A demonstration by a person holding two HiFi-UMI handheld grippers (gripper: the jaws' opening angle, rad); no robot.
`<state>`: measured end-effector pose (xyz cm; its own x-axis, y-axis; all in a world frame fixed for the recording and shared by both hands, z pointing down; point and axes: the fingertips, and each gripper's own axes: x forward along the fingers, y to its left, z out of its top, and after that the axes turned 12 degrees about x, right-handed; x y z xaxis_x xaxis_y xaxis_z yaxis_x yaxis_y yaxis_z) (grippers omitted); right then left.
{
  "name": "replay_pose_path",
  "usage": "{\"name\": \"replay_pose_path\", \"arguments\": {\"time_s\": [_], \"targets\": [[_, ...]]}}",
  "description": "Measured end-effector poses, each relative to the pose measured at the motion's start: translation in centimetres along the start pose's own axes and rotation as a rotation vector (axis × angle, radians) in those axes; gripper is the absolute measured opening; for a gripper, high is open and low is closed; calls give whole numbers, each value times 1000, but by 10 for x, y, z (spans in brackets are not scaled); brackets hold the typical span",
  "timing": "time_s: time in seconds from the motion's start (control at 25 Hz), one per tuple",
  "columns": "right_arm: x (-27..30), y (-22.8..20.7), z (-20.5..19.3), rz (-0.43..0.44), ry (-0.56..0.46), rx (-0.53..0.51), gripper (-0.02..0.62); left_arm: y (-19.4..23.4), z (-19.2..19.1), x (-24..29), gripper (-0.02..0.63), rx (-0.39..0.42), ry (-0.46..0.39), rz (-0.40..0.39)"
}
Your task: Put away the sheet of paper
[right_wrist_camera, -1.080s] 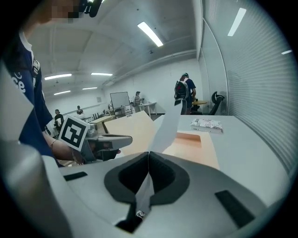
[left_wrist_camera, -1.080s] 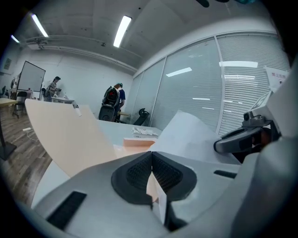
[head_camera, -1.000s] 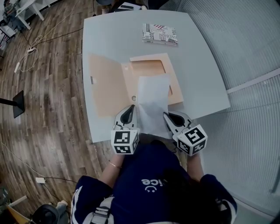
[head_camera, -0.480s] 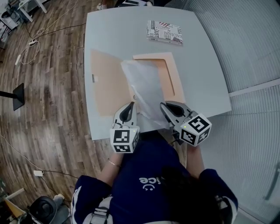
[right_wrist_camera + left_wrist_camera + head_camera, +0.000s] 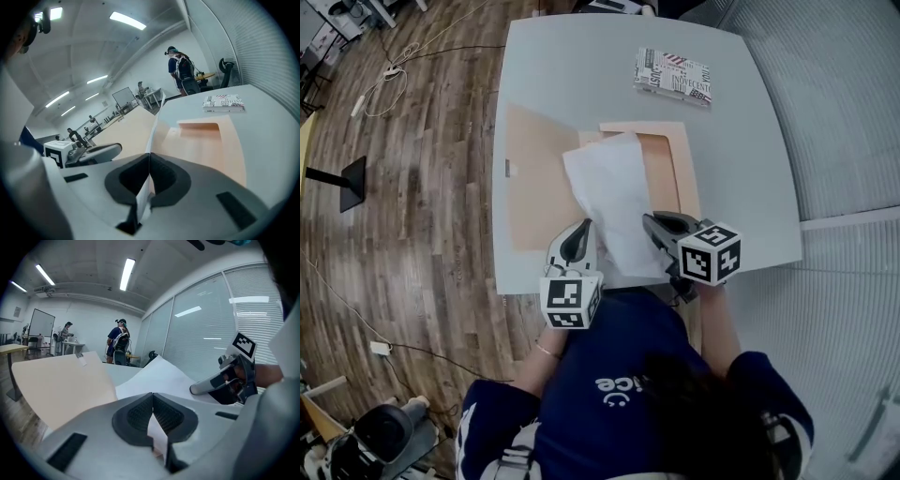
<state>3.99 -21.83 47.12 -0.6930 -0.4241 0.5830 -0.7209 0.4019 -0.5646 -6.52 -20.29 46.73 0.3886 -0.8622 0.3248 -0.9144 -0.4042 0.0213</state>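
Wood flooring [image 5: 412, 234] runs down the left, and beside it stands the pale grey table [image 5: 750, 216] where we work. On it lies an open tan folder [image 5: 534, 187], its cover flap spread to the left. Our left gripper [image 5: 581, 231] is pressed together on the near left corner of the sheet of paper [image 5: 614, 192]; its own view shows the white edge nipped between the ribbed pads. The sheet leans away from us over the folder's fold, skewed toward the left flap. Our right gripper [image 5: 652, 225] pinches the near right corner just as tightly. Right of the sheet lies the folder's other half, with what looks like a pocket [image 5: 667, 159]. A patterned box [image 5: 673, 75] rests at the far right, well apart. We judge the step to be guiding the sheet into that pocket. We should hold both pinches firm, keep the paper lightly taut, swing it square with the pocket, and lead its far edge in low without buckling.
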Motion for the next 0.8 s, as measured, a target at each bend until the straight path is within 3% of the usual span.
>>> {"name": "replay_pose_path", "arguments": {"time_s": [0.4, 0.8], "targets": [[25, -49, -4, -61, 121, 118, 9, -10, -1, 17, 5, 12, 7, -2], [46, -100, -4, -104, 199, 341, 9, -11, -1, 19, 5, 20, 19, 13]]}}
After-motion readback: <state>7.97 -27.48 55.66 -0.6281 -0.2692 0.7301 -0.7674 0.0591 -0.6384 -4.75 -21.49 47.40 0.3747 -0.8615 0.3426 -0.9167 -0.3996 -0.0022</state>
